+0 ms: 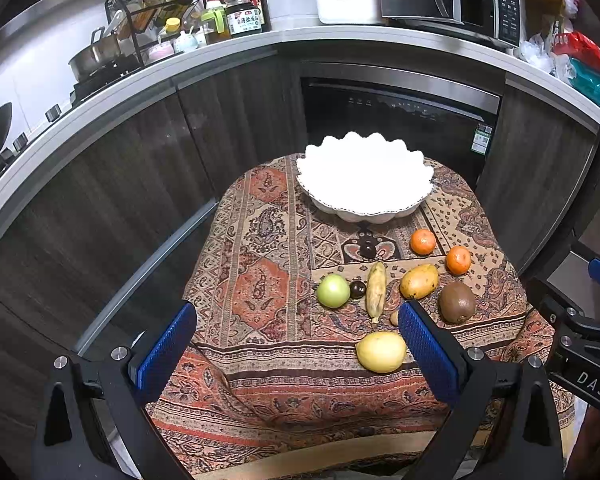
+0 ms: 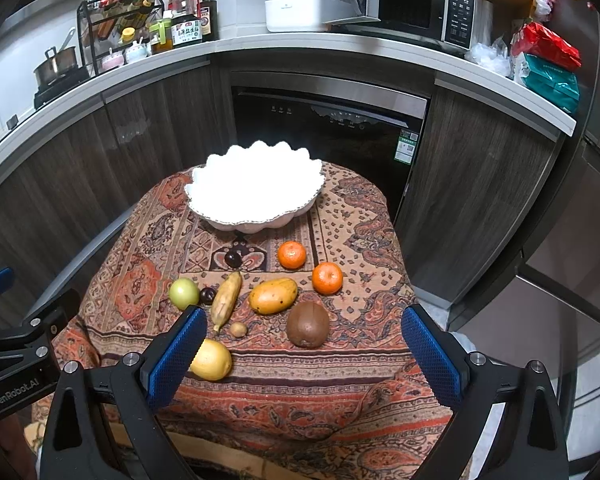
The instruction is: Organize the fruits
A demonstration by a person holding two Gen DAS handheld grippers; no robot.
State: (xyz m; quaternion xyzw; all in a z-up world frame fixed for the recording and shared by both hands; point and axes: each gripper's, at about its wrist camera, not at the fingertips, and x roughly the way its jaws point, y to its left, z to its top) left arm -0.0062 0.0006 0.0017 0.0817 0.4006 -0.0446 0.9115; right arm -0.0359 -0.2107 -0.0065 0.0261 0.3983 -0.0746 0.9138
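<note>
An empty white scalloped bowl (image 1: 364, 178) (image 2: 256, 188) stands at the far end of a small cloth-covered table (image 1: 260, 292) (image 2: 360, 364). In front of it lie two oranges (image 1: 423, 241) (image 2: 291, 255), a mango (image 1: 419, 281) (image 2: 273, 295), a banana (image 1: 376, 290) (image 2: 226, 298), a green apple (image 1: 333, 290) (image 2: 183, 293), a kiwi (image 1: 457, 302) (image 2: 307, 324), a yellow lemon (image 1: 381, 351) (image 2: 212, 360) and two dark plums (image 1: 357, 289) (image 2: 233, 259). My left gripper (image 1: 296, 344) hovers open over the near left part of the table. My right gripper (image 2: 302, 344) hovers open above the near edge, just behind the kiwi.
A tiny brown fruit (image 2: 238, 329) lies beside the banana tip. Dark cabinets and a built-in dishwasher (image 2: 328, 136) stand behind the table. The counter holds bottles (image 1: 242, 8), a microwave (image 2: 416, 4), a rice cooker (image 2: 300, 8) and bags (image 2: 548, 68).
</note>
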